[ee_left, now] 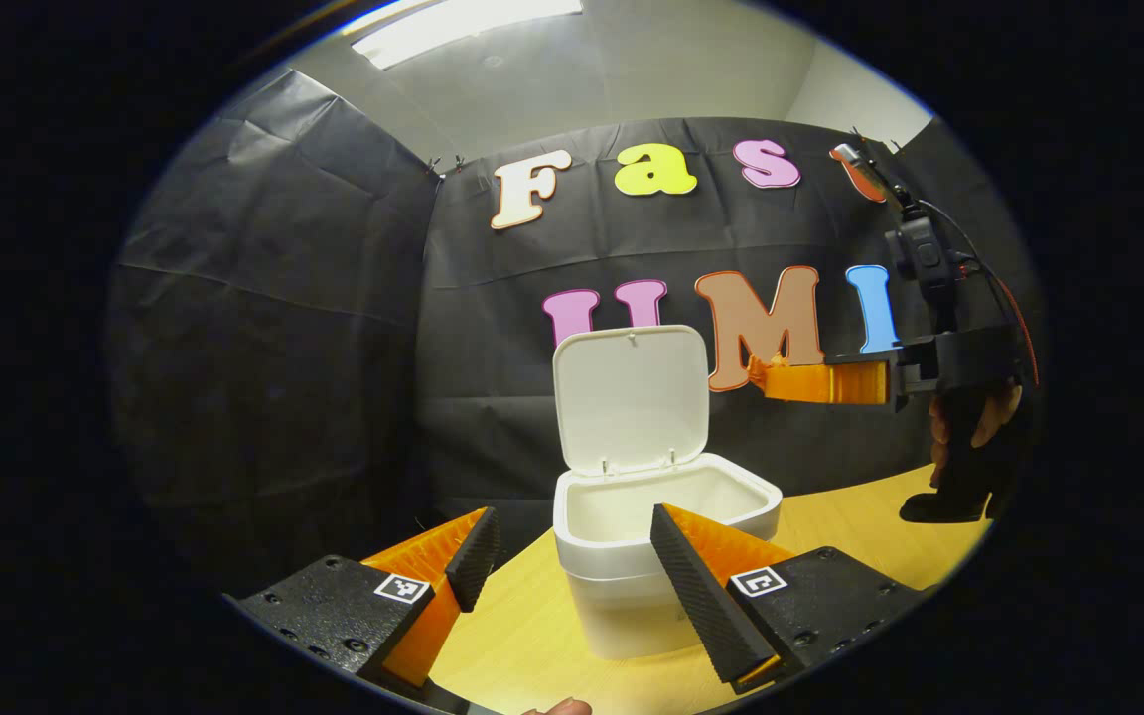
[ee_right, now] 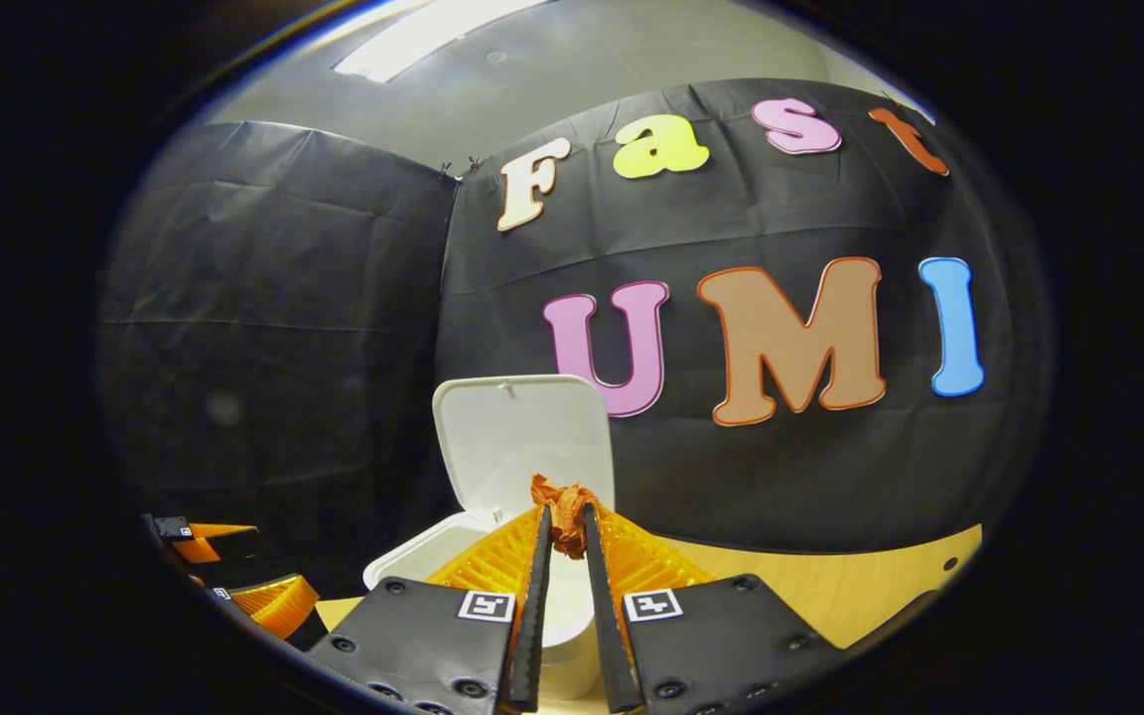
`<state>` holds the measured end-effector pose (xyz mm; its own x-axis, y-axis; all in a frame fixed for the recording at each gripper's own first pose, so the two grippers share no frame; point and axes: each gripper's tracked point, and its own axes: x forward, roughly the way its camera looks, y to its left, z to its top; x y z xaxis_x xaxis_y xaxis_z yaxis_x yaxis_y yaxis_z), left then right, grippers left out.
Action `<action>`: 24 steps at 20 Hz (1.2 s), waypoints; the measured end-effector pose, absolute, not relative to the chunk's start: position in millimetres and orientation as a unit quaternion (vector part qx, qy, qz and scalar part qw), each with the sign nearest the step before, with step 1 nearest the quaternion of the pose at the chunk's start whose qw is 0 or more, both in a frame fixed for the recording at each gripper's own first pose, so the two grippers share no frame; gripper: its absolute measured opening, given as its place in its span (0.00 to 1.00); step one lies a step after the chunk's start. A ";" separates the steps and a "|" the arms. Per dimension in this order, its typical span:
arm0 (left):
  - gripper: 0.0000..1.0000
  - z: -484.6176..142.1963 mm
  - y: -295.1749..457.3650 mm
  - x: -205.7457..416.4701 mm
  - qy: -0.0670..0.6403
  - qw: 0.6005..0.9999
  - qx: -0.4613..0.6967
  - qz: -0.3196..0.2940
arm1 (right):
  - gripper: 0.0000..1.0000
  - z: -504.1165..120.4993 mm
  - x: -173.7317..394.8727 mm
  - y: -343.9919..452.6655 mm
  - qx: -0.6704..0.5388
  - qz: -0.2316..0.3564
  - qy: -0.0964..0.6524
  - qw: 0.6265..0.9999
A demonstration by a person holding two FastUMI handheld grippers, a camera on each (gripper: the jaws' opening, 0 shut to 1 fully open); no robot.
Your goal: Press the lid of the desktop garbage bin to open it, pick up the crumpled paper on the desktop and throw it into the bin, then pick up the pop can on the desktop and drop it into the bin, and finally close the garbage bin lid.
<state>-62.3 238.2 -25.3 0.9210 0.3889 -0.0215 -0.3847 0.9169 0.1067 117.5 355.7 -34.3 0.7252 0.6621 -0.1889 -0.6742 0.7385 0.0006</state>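
The white bin (ee_left: 666,571) stands on the wooden table, its lid (ee_left: 632,397) tipped up and open. My left gripper (ee_left: 573,514) is open just in front of it, one finger on each side of the bin's near rim, holding nothing. The right gripper (ee_left: 766,375) hangs higher, to the right of the lid and above the bin's right side. In the right gripper view, the right gripper (ee_right: 564,524) is shut on the orange crumpled paper (ee_right: 562,497), which sticks out past the tips in front of the lid (ee_right: 522,437). The bin's opening (ee_right: 433,556) lies below.
A hand (ee_left: 969,427) holds the right gripper's black body at the right of the left gripper view. The yellow tabletop (ee_left: 860,526) stretches right of the bin. My left gripper (ee_right: 234,571) appears low at the left of the right gripper view.
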 end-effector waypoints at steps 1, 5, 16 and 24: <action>0.94 -27.9 241.7 -64.3 0.023 0.978 0.050 0.201 | 0.26 -39.2 118.8 365.3 -0.038 0.366 0.092 0.925; 0.94 -31.5 245.8 -63.5 0.030 0.977 0.047 0.204 | 0.48 -71.6 111.4 392.8 -0.046 0.392 0.144 0.907; 0.94 -28.9 221.7 -37.4 0.021 0.984 0.051 0.168 | 0.96 -33.5 118.4 353.1 -0.059 0.345 0.072 0.934; 0.94 -34.8 154.9 -4.1 0.015 0.996 0.034 0.080 | 0.96 -13.3 124.6 240.2 -0.043 0.235 0.039 0.970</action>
<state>-4.1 154.9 -34.8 0.9868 0.1598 -0.0246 -0.1577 0.9849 0.0708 124.6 240.2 -13.3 0.8864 0.4528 -0.0963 -0.4596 0.8858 -0.0645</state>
